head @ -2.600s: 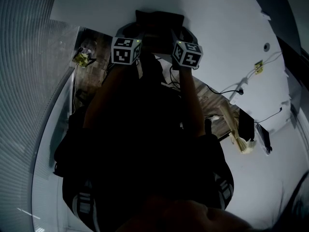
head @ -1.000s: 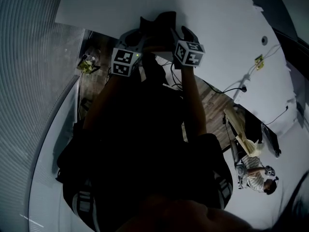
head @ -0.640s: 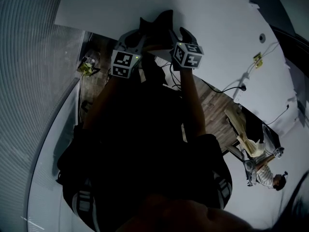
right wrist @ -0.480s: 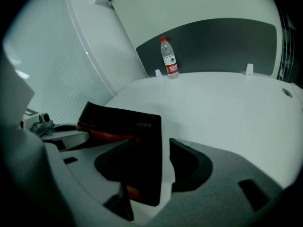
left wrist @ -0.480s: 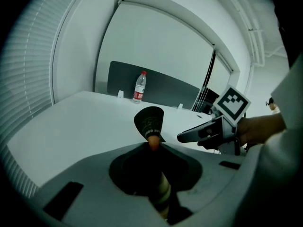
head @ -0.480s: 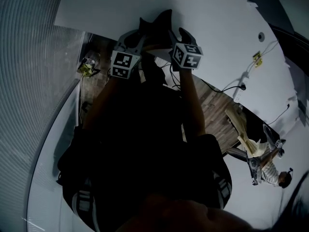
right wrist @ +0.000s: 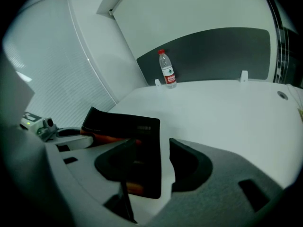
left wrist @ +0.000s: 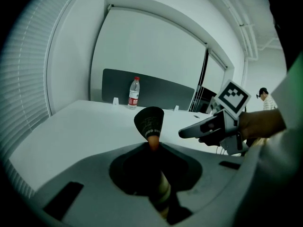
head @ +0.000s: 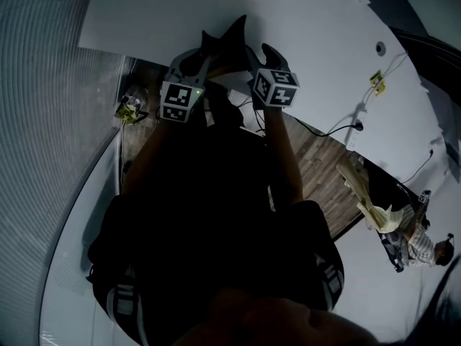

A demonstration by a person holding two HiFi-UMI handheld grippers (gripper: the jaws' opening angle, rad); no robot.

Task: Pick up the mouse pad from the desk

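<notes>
The pad (head: pixel 229 38) is already off the desk (head: pixel 324 20), at twelve o'clock in the head view, clamped edge-on in the left gripper (left wrist: pixel 152 150) and seemingly in the right gripper (right wrist: pixel 147 150) too, so only raising it clear remains.

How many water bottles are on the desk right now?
1. The water bottle stands upright at the far edge of the desk, in front of the dark partition. Others may sit outside these views.

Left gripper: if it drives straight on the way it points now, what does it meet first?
Beyond the black, orange-backed mouse pad pinched in the left gripper, likely the white desk top, short of the clear plastic water bottle; depth is unclear.
</notes>
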